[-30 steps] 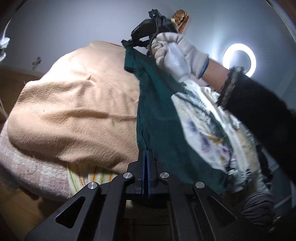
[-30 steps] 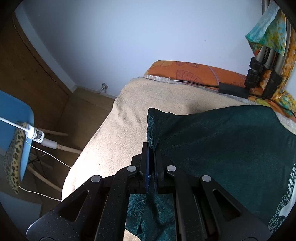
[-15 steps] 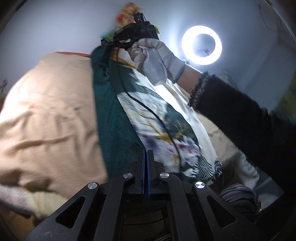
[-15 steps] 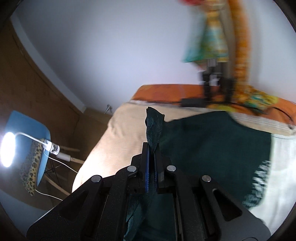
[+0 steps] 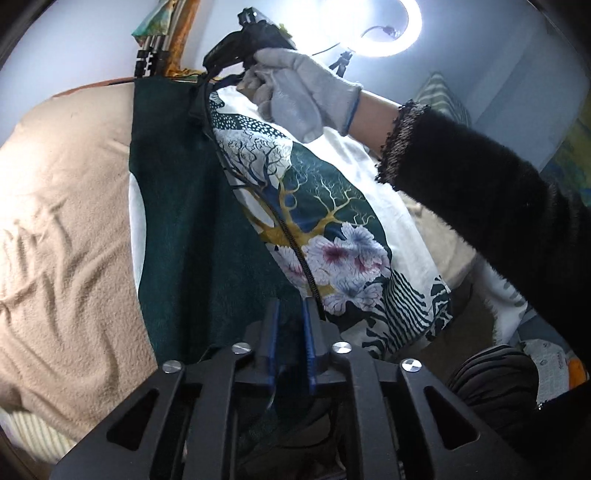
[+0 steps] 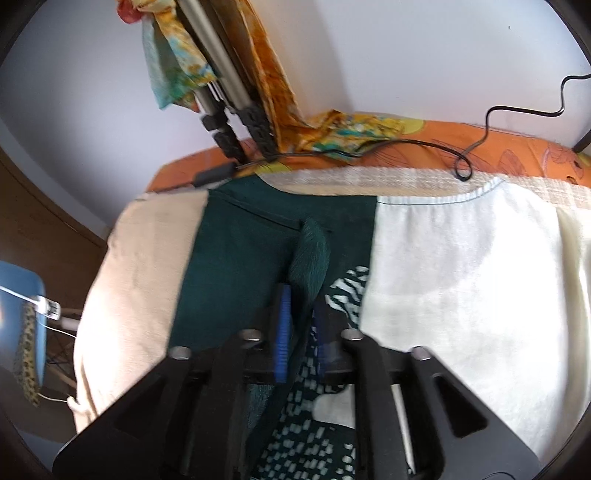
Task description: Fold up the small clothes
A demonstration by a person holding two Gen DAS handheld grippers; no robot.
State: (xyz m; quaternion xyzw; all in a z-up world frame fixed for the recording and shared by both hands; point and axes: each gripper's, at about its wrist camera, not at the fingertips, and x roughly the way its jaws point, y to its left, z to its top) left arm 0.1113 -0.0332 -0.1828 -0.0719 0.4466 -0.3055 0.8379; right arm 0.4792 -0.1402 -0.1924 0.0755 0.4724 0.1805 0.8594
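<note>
Green-and-white shirt laid out on the beige blanket, both grippers letting go

The beige blanket carries the shirt — its long axis runs from the near edge to the far edge, neckline toward the far edge by the orange cover. The green side is folded over the printed front. The right gripper — jaws opening, a green fold loose between them. The left gripper is opening too, green cloth in its gap, unpinched.

Pale wall, lit ring light, blue chair, wooden floor.
</note>
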